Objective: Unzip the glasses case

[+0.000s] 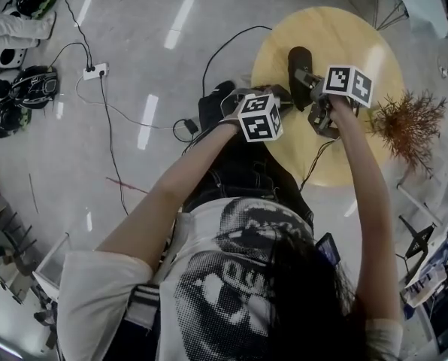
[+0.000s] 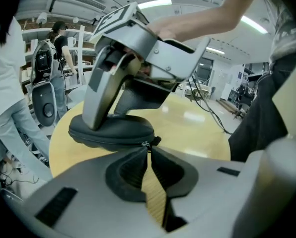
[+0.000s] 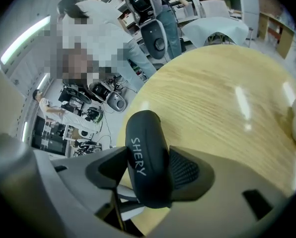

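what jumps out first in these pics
A black glasses case lies on the round wooden table, clamped by the right tool. At the case's end, the left tool pinches the zipper pull.

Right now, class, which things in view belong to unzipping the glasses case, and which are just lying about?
Job: glasses case, zip pull, left gripper, right gripper, round table.
Lying about: power strip, floor cable, brown twiggy bundle.
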Available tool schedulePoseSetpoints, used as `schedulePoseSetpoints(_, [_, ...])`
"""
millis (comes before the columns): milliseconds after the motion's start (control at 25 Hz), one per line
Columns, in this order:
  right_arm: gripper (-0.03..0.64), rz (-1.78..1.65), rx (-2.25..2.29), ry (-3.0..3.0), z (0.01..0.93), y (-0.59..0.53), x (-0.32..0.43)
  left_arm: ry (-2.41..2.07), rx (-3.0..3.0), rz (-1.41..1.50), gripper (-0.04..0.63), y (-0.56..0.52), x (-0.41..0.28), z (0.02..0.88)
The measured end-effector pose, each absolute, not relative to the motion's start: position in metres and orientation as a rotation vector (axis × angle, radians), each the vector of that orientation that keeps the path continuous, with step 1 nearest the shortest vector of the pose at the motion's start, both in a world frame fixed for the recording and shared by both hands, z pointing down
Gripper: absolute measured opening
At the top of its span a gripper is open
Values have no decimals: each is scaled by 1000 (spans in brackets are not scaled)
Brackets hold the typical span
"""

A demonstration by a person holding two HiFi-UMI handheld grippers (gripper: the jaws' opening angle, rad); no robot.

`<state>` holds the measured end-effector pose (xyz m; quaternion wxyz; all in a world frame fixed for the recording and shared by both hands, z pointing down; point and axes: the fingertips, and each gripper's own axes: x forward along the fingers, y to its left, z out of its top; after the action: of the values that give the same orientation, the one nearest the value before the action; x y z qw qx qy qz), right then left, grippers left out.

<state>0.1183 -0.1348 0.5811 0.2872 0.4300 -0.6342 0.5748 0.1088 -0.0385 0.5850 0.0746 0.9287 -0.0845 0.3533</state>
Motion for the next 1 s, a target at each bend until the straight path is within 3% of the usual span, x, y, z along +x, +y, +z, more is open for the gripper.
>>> schedulePoseSetpoints(600, [266,1742,1297,-1621,583,-135,119,-404,2769,1013,31,-26,117,590])
schedulePoseSetpoints(1000, [270,1684,1313,-1660,583,-137,118,-412,2814,1065,34,-19,122,593])
